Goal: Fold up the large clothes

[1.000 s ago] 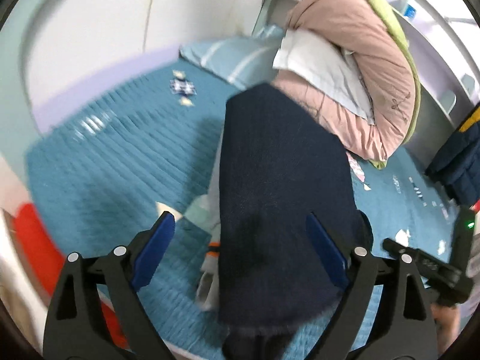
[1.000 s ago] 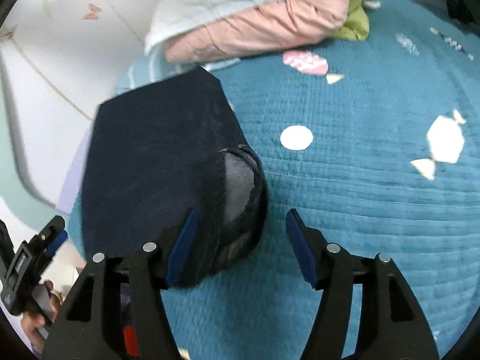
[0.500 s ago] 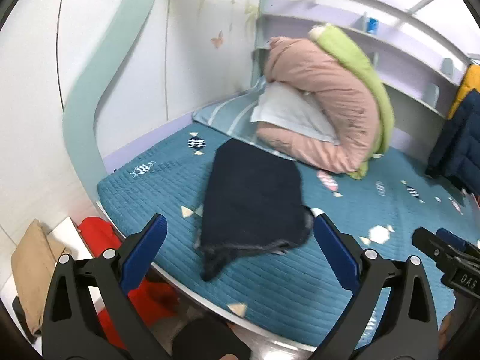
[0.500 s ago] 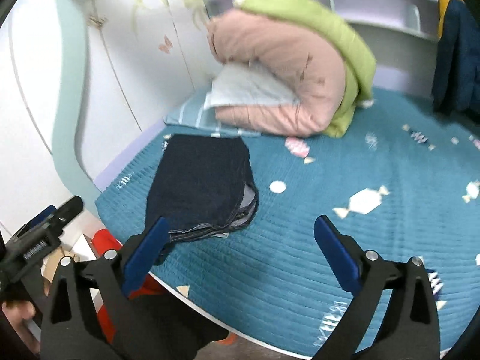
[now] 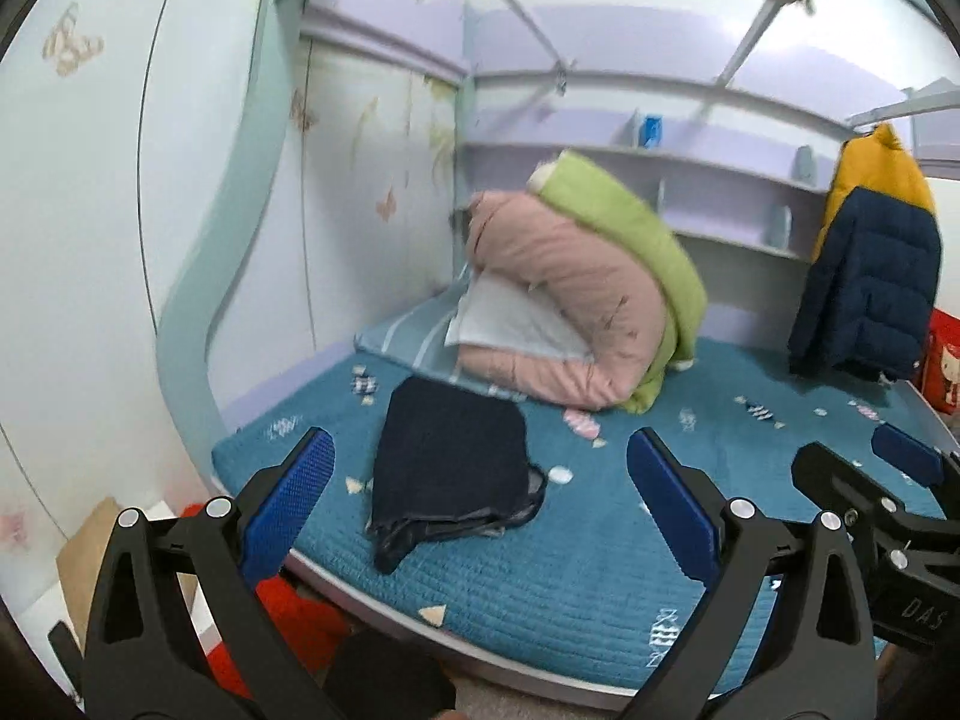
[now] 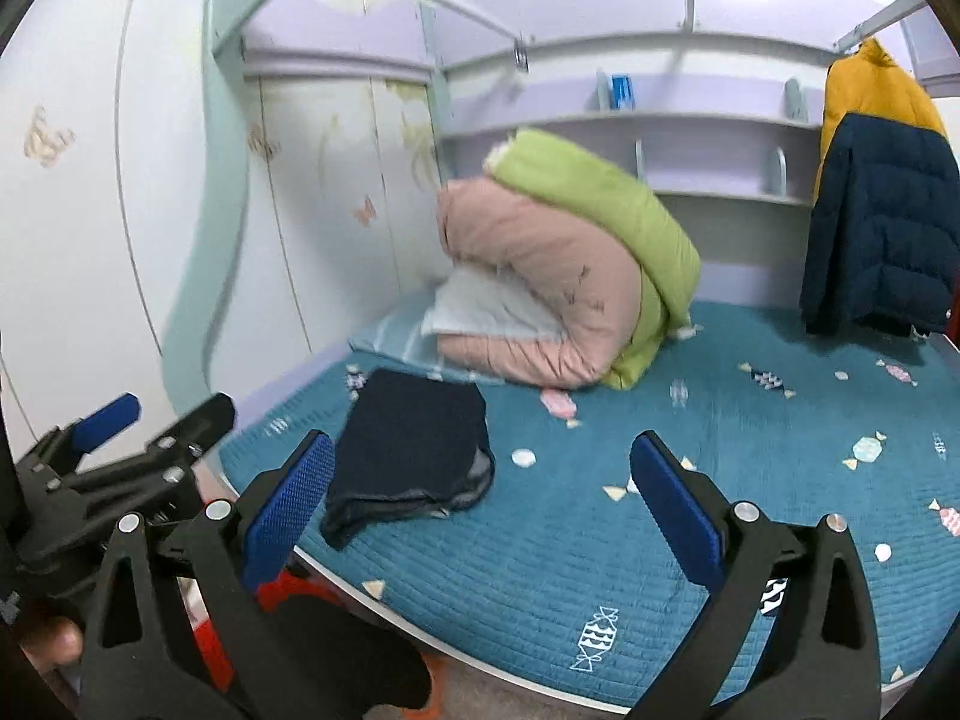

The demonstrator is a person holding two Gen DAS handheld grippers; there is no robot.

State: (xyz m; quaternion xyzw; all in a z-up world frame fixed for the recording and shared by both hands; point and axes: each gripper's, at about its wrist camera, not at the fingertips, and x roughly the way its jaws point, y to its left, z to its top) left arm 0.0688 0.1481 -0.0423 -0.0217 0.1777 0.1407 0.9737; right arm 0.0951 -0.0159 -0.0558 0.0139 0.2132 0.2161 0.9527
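A folded dark navy garment point(image 5: 450, 456) lies on the teal bed cover point(image 5: 600, 546) near the bed's left front edge; it also shows in the right wrist view point(image 6: 408, 450). My left gripper point(image 5: 480, 498) is open and empty, held well back from the bed. My right gripper point(image 6: 480, 504) is open and empty, also held back. The right gripper shows at the right edge of the left wrist view point(image 5: 888, 516), and the left gripper at the left of the right wrist view point(image 6: 120, 468).
A rolled pink and green quilt point(image 5: 582, 300) with a pale pillow sits at the bed's head. A yellow and navy puffer jacket point(image 5: 870, 276) hangs at the right. Shelves point(image 6: 690, 120) run along the back wall. Red fabric point(image 5: 288, 618) lies on the floor by the bed.
Both grippers have pulled far back from the folded garment, which stays on the bed. The views have tilted up to take in the whole bed and shelves.
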